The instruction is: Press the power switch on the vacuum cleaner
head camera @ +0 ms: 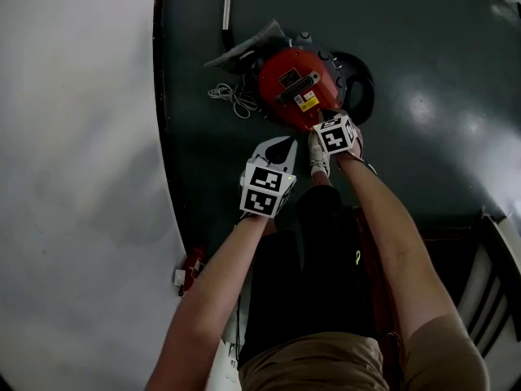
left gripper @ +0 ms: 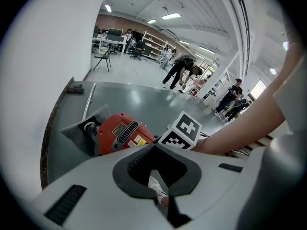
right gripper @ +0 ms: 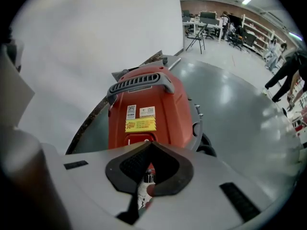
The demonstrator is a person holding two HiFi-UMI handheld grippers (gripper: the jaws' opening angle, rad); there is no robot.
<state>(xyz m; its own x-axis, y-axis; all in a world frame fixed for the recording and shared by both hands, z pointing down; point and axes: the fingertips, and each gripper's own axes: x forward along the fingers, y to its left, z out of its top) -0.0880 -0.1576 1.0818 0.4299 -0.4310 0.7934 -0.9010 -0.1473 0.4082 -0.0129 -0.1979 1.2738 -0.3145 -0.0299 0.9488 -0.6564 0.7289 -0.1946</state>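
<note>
A red canister vacuum cleaner (head camera: 297, 88) lies on the dark green floor (head camera: 431, 47). In the right gripper view its body (right gripper: 144, 104) fills the middle, with a black handle, a yellow label and a red rocker switch (right gripper: 138, 139) at its near end. My right gripper (head camera: 321, 127) is shut and empty; its tips (right gripper: 152, 143) sit right at the switch's near edge, and whether they touch is hidden. To the left and nearer me, my left gripper (head camera: 279, 142) is shut with nothing in it, a little short of the vacuum (left gripper: 122, 133).
A white power cord (head camera: 232, 96) lies coiled left of the vacuum; a grey nozzle (head camera: 248, 47) and metal wand (head camera: 227, 2) lie beyond it. The white wall (head camera: 81, 177) borders the floor's left edge. My white shoe (head camera: 318, 160) stands under the right gripper. People (left gripper: 180, 71) stand far off.
</note>
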